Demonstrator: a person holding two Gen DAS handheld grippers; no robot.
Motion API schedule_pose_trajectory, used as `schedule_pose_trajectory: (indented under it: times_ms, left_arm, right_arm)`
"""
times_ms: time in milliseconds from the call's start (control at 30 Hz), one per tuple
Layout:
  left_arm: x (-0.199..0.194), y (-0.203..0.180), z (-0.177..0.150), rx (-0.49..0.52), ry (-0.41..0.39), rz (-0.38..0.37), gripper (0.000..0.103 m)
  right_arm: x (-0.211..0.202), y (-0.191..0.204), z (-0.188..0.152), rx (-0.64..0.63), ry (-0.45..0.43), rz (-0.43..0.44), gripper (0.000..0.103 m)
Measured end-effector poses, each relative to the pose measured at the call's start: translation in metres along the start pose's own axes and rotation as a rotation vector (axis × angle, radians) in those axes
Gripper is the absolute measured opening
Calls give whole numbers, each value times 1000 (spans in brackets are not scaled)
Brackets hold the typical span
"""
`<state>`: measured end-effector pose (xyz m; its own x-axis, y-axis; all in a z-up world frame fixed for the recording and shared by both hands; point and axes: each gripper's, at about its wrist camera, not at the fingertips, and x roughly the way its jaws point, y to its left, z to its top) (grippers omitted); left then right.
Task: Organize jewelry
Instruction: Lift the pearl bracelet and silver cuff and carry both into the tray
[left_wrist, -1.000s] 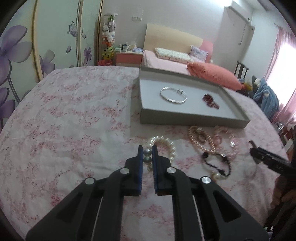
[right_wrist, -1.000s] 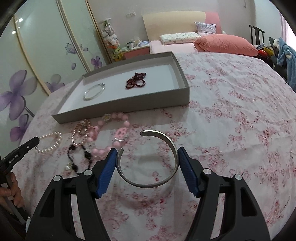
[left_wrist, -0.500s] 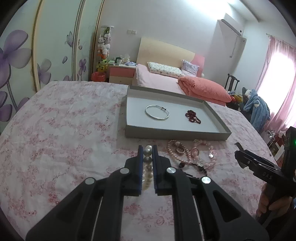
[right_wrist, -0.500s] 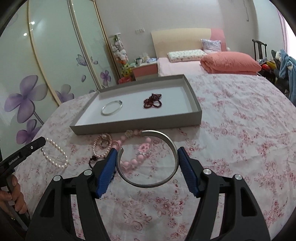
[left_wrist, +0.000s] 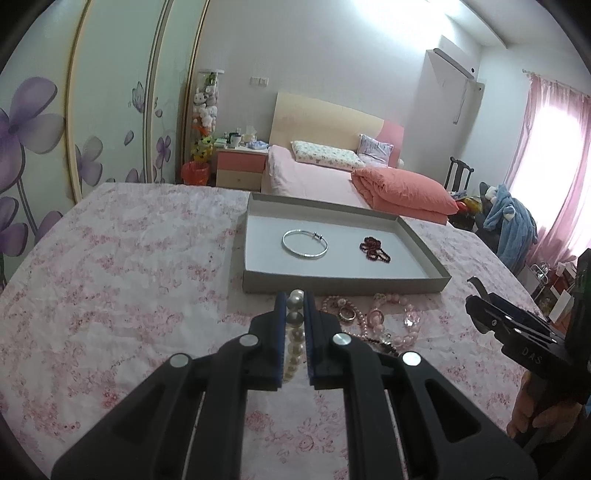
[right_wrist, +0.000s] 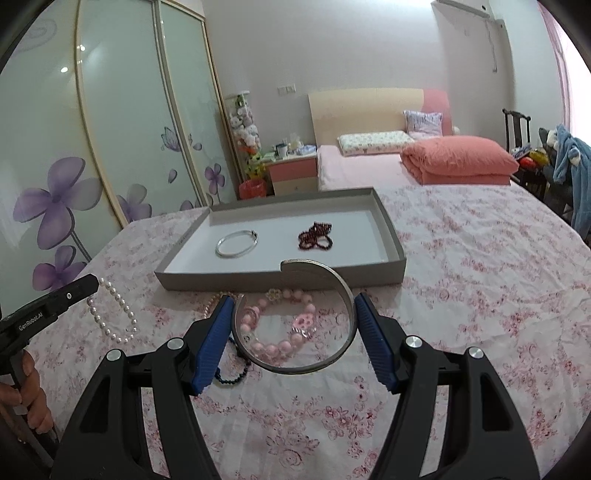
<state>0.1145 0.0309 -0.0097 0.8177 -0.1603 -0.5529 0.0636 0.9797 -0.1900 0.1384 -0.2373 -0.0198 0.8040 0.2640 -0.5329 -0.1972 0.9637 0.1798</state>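
Pink floral bedspread (right_wrist: 461, 295) covers the whole work surface, with a second bed and flower-printed wardrobe doors far behind it.

Nearest in the left wrist view, the left gripper (left_wrist: 295, 306) has its blue pads pressed together on a white pearl bracelet (left_wrist: 294, 339), which hangs down between the fingers clear of the cloth. In the right wrist view the right gripper (right_wrist: 295, 321) stands wide, its pads clamped on the two sides of an open silver cuff bangle (right_wrist: 334, 354), the gap in the cuff at about 11 o'clock.

Just beyond both grippers, a heap of loose pieces lies on the bedspread: a pink bead bracelet (right_wrist: 284, 341), a dark bead bracelet (right_wrist: 231, 374) at its 8 o'clock, and a pink pearl strand (left_wrist: 332, 306).

Farther on, at 12 o'clock from the heap, sits a shallow grey box tray (right_wrist: 280, 282). Inside it lie a thin silver bangle (right_wrist: 236, 243) and, at its 3 o'clock and apart from it, a dark red bead bracelet (right_wrist: 316, 236).
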Motion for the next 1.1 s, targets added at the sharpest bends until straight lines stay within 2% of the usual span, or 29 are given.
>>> schedule_pose_trajectory:
  times_ms: [600,1100]
  left_arm:
    - [-25,-21,16,52,-128,32,10]
    - [-12,-48,44,103,-194,38,10]
  right_arm:
    - [-28,14,16,-50,-199,-64,67]
    - [-26,14,42,-37,-324,-128,67]
